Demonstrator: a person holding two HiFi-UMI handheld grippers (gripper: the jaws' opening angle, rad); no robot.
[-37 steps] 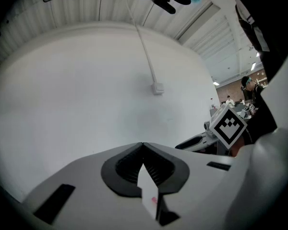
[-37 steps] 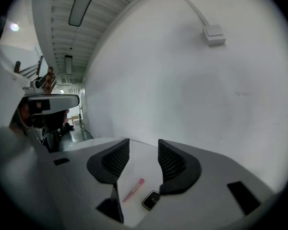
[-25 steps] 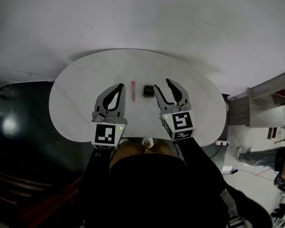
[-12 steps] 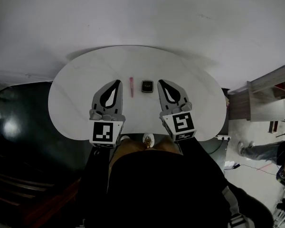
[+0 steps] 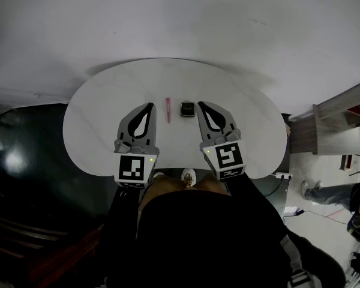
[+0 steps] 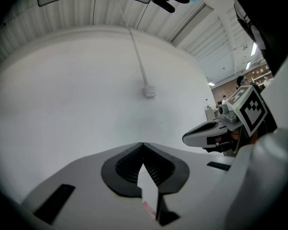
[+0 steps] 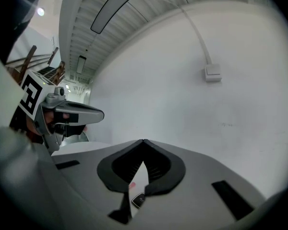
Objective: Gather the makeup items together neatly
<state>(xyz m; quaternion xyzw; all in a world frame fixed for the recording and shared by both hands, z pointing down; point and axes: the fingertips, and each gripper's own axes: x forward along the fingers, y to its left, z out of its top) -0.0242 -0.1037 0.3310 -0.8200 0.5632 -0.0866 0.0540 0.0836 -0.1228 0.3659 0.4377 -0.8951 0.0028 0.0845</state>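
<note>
Seen from above, the left gripper [image 5: 149, 106] hangs over the near half of the white table [image 5: 90, 119]. Its jaws are pressed together and hold nothing. Just right of its tips lies the pink stick [image 5: 167, 109], pointing straight away from the person. The black compact [image 5: 187, 108] sits just beside the stick, with a sliver of table between them. The right gripper [image 5: 200, 105] comes next, its tips close by the compact's right edge. Its jaws are also closed and empty.

Only the head view shows that whole row. The left gripper view looks along its jaws at a bare wall with a small box [image 6: 150, 91]. Its slit under the joined tips shows only a scrap of the stick. The right gripper view shows the compact's corner and a pink end through the same sort of slit.
</note>
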